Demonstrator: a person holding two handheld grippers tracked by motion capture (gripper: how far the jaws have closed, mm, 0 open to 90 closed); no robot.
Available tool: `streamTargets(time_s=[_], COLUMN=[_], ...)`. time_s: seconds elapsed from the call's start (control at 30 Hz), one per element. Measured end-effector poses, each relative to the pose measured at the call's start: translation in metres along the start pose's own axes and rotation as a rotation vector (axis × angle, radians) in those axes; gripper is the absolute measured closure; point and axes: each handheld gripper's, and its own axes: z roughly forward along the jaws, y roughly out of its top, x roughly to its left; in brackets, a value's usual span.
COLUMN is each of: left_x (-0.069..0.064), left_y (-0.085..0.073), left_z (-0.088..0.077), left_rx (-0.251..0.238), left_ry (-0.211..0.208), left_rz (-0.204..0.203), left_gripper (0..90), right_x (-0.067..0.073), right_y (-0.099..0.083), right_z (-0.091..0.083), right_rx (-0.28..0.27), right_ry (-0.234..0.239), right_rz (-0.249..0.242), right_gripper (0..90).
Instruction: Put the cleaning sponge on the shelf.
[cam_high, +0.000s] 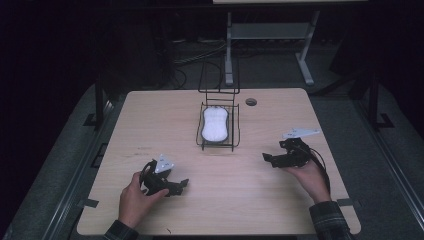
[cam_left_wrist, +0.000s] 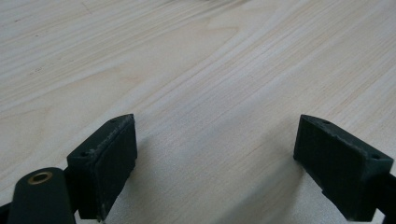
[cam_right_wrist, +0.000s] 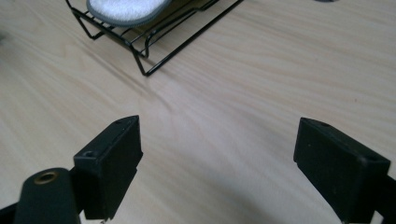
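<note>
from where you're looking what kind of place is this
Probably a lab or workshop set up for recording, not a home: a bare wooden table under a dark surround, cables on the floor behind it, and the metal legs of another desk.

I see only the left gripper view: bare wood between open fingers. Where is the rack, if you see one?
Observer: A wire rack stands in the middle, toward the far side.
Operator: Is something in it?
Observer: Yes, a white pad lies in its lower tray.
Operator: What about the right gripper?
Observer: The right gripper is open and empty, off to the right of the rack.
</note>
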Motion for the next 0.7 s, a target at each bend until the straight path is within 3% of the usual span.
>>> streamTargets(time_s=[0.27,0.7], left_x=[0.0,0.0], left_y=[0.0,0.0], left_z=[0.0,0.0], left_rx=[-0.001,-0.001], left_ry=[-0.001,0.0], left_rz=[-0.002,-0.001], left_gripper=[12.5,12.5], right_x=[-0.001,0.001], right_y=[-0.024,-0.068], right_z=[-0.014,-0.033], right_rx=[-0.005,-0.007], right_ry=[-0.018,-0.075], right_rz=[0.021,0.014], right_gripper=[11.5,8.1])
